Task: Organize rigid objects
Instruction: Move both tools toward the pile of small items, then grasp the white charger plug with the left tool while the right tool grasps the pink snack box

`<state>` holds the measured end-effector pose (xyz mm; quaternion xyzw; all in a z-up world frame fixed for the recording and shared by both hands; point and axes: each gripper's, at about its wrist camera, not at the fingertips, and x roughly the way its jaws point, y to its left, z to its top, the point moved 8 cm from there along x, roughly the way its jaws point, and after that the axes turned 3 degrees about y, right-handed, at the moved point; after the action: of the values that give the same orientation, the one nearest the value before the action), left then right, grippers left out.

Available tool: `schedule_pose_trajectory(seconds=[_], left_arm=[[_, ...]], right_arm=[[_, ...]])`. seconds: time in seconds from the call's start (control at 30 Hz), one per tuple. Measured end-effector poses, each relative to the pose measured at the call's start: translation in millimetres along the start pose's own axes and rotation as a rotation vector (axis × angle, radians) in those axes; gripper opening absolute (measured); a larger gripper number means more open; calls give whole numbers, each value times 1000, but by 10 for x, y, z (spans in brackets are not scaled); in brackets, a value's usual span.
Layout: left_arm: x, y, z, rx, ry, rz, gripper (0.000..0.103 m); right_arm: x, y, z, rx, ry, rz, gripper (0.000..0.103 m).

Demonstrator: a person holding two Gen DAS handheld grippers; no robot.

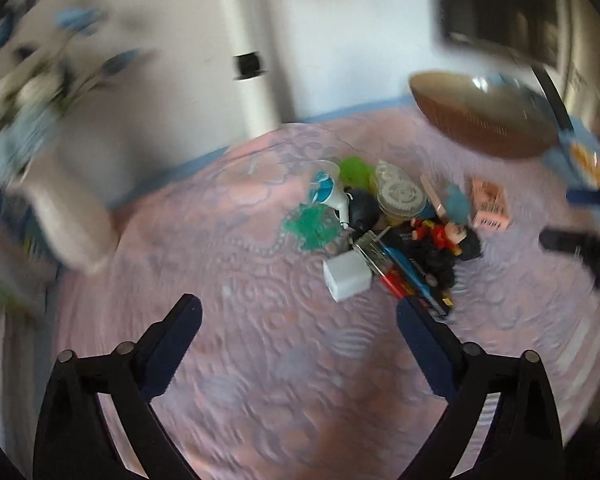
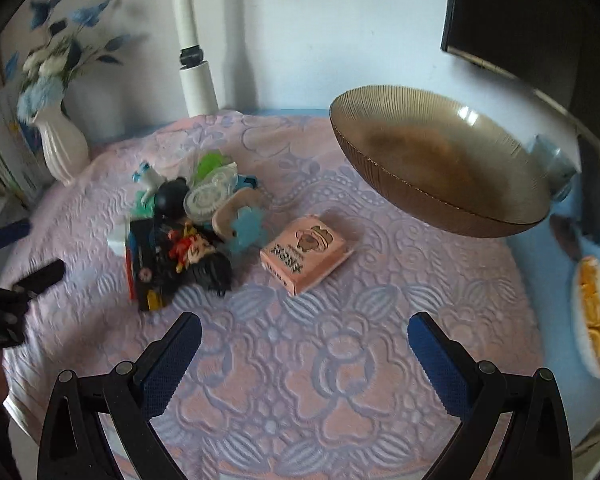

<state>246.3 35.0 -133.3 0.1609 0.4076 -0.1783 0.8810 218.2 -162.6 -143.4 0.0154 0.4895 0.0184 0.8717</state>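
Right wrist view: the right gripper [image 2: 304, 334] hangs spread wide over a pink embossed tablecloth [image 2: 300, 380], nothing between its jaws. Beyond it a pink box [image 2: 306, 254] lies just beside a heap of small toys [image 2: 180, 232] — the brown ribbed bowl [image 2: 440, 168] stands to its right. The left gripper [image 1: 298, 314] is also spread and empty, near a white cube [image 1: 346, 278] at the heap's edge.

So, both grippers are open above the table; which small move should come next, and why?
Probably lower the right gripper forward onto the pink box. The box lies apart from the toy pile, flat on the tablecloth, straight ahead of the open jaws, and the brown bowl stands empty just behind it. The left gripper faces the tangled pile, a harder first grasp.
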Motion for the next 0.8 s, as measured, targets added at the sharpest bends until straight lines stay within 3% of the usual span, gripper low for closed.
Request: schedule_pose_trajectory(seconds=[0.07,0.13,0.2,0.4,0.53,0.63,0.67,0.73,0.8], left_arm=[[180,40,36,93,28,-4,94],[364,29,81,168,64,-34,84],[540,28,115,202,80,-101,84],[844,-184,239,252,86,-250,71],[911,-266,292,213,82,-306,52],[881,-254,244,173,87,-290,34],[864,-239,222,150,96,-275,34],[793,-220,140,85,113,-271,34],[698,-214,24,21,125,-270,34]], right_arm=[[118,-10,-3,42,29,54,101],[218,-47,-2,100,47,87,90],[308,-84,28,142,61,95,83],[598,3,244,190,90,78,82],[738,54,309,186,75,1,84],[725,93,350,142,35,-35,84],[704,110,344,123,29,-35,81],[666,125,298,62,30,-54,53],[661,101,247,58,45,-8,48]])
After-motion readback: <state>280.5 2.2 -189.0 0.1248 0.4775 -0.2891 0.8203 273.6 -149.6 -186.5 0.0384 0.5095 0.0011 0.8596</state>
